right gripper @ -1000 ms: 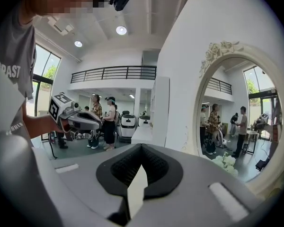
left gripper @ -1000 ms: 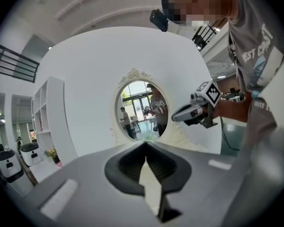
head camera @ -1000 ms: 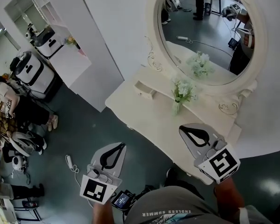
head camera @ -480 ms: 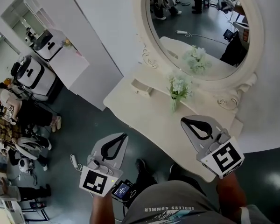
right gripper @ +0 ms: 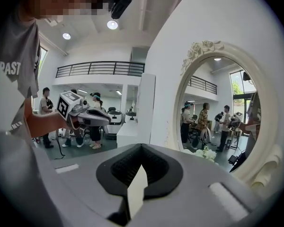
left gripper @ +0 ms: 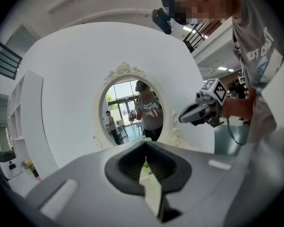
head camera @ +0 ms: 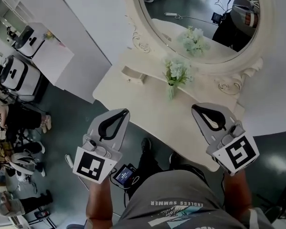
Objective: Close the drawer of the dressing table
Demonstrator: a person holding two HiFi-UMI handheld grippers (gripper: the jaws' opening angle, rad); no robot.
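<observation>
Two grippers are held out low in front of the person, one at each side of the body, both pointing slightly downward toward the dressing desk [head camera: 148,113]. The left gripper [head camera: 127,111] hangs over the floor, just off the desk's front left edge, with its marker cube [head camera: 91,165] nearest the forearm. The right gripper [head camera: 195,108] hovers above the desk's right front part. Both pairs of jaws are clenched tip to tip with nothing between them.

A small drawer [head camera: 132,74] sits on the desk top at its left rear, just below the oval mirror [head camera: 200,27]. I cannot tell whether it is pulled out. A vase of pale flowers [head camera: 174,75] stands near the middle of the desk, in front of the glass.

Only the head view shows the desk top and that drawer. The left gripper view looks along its closed jaws at the mirror, with the right gripper off to the side, level with it. The right gripper view takes in the mirror's carved frame, and beyond the left gripper a hall with a railed balcony and people standing.
</observation>
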